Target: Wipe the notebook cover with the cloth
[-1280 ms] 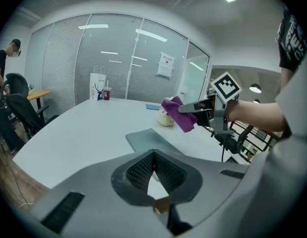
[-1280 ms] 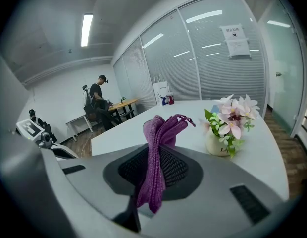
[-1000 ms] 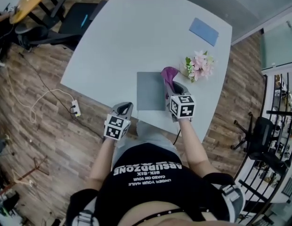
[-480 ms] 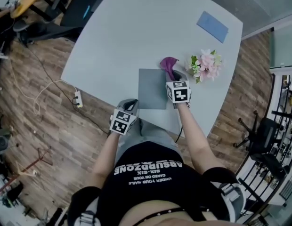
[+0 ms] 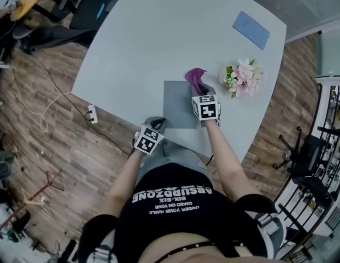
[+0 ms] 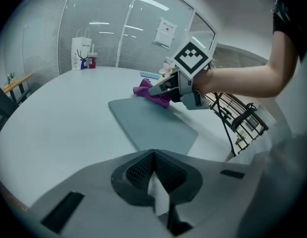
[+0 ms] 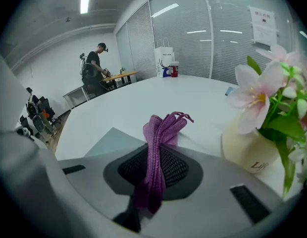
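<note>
Flower vase on white table; blue pad near far edge.

In the right gripper view the notebook shows only as a grey corner left of the fingers, the rest behind the cloth and the right gripper, while the vase of flowers just right of the fingers runs off the picture's edge with its print cut short. In the head view the marker cube covers where those fingers meet the cloth. A pale sliver between the fingers of the left gripper cannot be identified.
</note>
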